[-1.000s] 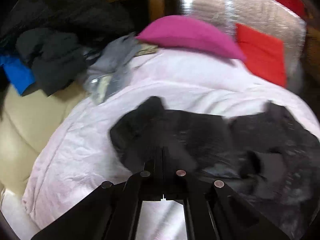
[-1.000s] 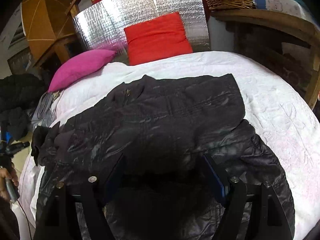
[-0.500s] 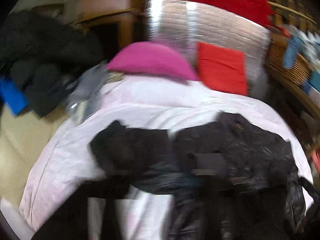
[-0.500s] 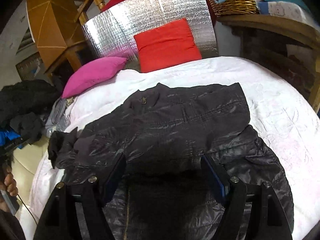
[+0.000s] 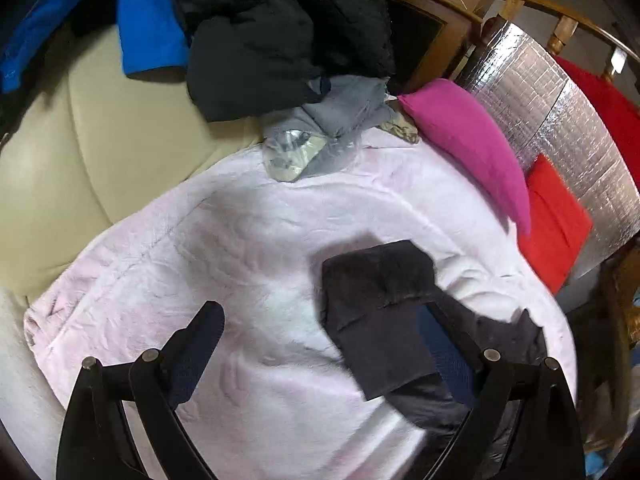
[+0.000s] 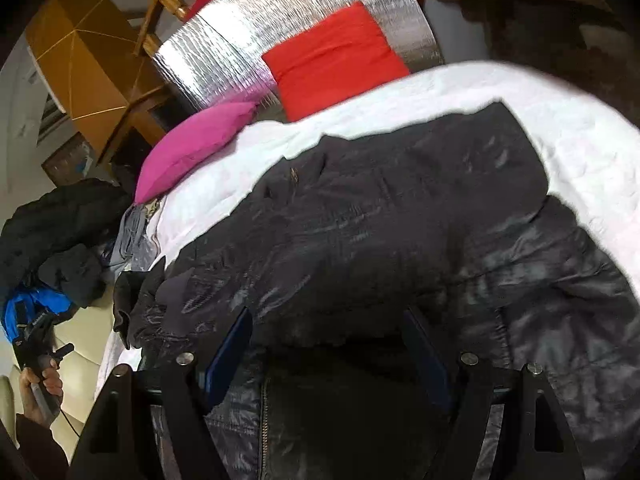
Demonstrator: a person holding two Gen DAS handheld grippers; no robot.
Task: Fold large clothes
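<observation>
2 grippers are at work over a black puffer jacket (image 6: 380, 232) spread on a white quilted bed cover (image 5: 240, 248). In the right wrist view the jacket lies flat across most of the cover, its shiny shell creased, a zipper (image 6: 264, 420) running down near the lower edge of the frame. The right gripper (image 6: 328, 344) stands wide, its 2 blue-padded fingers (image 6: 230, 352) set apart with a dark fold of the jacket between them; whether the pads touch the fabric I cannot tell.

In the left wrist view the left gripper (image 5: 324, 320) is also spread wide. Its left finger (image 5: 200, 344) hangs over bare cover, and the jacket's dark sleeve cuff (image 5: 376, 300) lies by the other finger, partly across it, not pinched between the 2. At the left edge of the right wrist view, a hand (image 6: 40, 384) holds that gripper's handle.

Beyond the jacket, a magenta pillow (image 5: 472, 140) and a red cushion (image 6: 336, 60) lean against a silver foil panel (image 6: 240, 48) at the head of the bed. Beside the bed on its left, a cream leather seat (image 5: 80, 140) carries a heap of dark clothes (image 5: 280, 32), a blue garment (image 5: 148, 28) and a grey garment (image 5: 340, 108) that spills onto the cover's edge.
</observation>
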